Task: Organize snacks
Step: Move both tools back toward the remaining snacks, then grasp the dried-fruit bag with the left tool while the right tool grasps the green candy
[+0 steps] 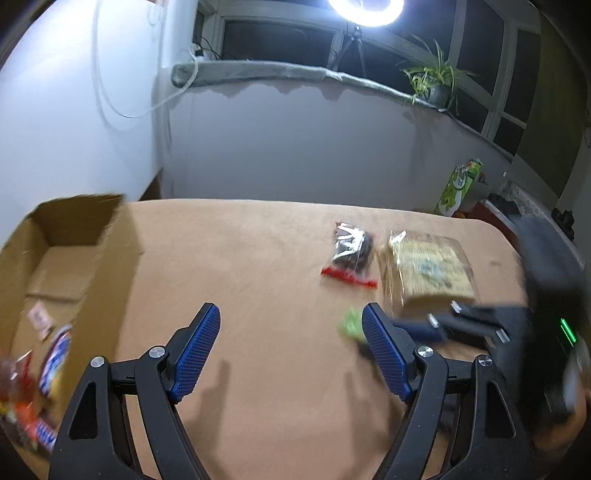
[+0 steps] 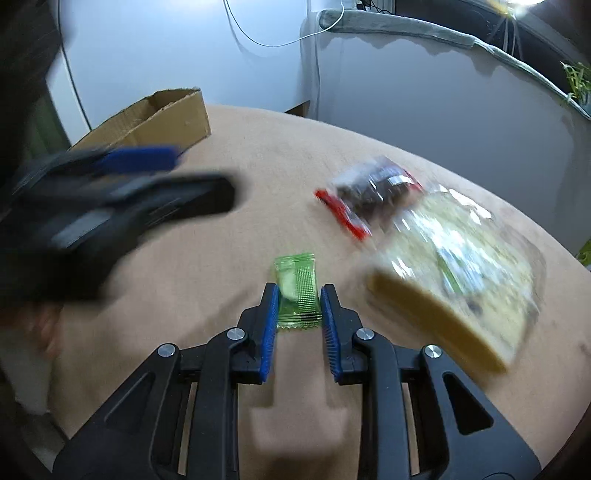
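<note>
Two grippers work over a table (image 1: 258, 258) covered in tan cloth. The right gripper (image 2: 298, 295) has its blue pads (image 2: 269, 325) pressed against both long sides of a small green packet (image 2: 298, 291), which lies flat on the cloth and projects forward beyond the fingertips; the grip is closed on it. The left gripper (image 1: 291, 325) stands wide apart with nothing between its pads (image 1: 195, 354), above bare cloth. In the left wrist view the green packet shows as a blurred patch just left of the right pad, with the right gripper's fingers (image 1: 465, 325) reaching in from the right edge. Beyond the packet, toward the far right of the table, lie a clear bag (image 2: 373, 195) with red ends holding dark pieces and, just beside it, a larger transparent pack (image 2: 454, 273) of pale yellow slabs; the two appear to touch or slightly overlap, though blur prevents certainty. A cardboard box (image 1: 85, 221), open at the top, sits at the left end of the table; several wrapped snacks (image 1: 55, 362) lie in its near end, their labels too blurred to read. A ring light (image 1: 365, 11) and a potted plant (image 1: 436, 81) stand on the window ledge behind.
</note>
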Motion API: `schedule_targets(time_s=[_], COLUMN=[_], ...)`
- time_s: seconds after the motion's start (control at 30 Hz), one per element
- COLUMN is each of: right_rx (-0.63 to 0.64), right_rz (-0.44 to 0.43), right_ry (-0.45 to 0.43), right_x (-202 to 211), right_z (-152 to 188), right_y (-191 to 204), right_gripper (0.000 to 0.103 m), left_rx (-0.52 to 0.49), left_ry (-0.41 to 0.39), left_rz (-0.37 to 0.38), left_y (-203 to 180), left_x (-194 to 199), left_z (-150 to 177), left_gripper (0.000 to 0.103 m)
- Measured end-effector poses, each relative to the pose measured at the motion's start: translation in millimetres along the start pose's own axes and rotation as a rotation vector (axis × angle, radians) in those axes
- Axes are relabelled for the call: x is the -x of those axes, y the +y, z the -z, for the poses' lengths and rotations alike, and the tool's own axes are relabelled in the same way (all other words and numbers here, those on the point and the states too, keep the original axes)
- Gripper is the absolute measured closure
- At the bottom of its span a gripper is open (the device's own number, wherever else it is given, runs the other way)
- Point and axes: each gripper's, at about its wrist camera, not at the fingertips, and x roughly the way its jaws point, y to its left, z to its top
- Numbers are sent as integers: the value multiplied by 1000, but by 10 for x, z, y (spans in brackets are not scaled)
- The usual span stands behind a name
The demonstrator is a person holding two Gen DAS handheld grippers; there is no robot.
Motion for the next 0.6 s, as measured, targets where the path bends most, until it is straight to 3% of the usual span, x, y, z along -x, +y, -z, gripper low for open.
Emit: schedule_targets(time_s=[0.2, 0.3, 0.43, 0.6], right_rx=[-79, -75, -49, -81], right_rz=[13, 34, 72, 35], right_ry=[-22, -24, -23, -32], right_x=[334, 340, 300, 326], right_z=[409, 422, 382, 393], right_y=[-266, -255, -167, -214], right_gripper=[79, 79, 79, 79], left_rx=[-99, -138, -150, -167], left_ry=[62, 101, 118, 125], left_rz=[0, -6, -10, -25], left_y=[-322, -426, -491, -558], left_x=[-604, -854, -965, -1057], left_z=[-263, -336, -433, -511], left_gripper=[24, 24, 24, 24])
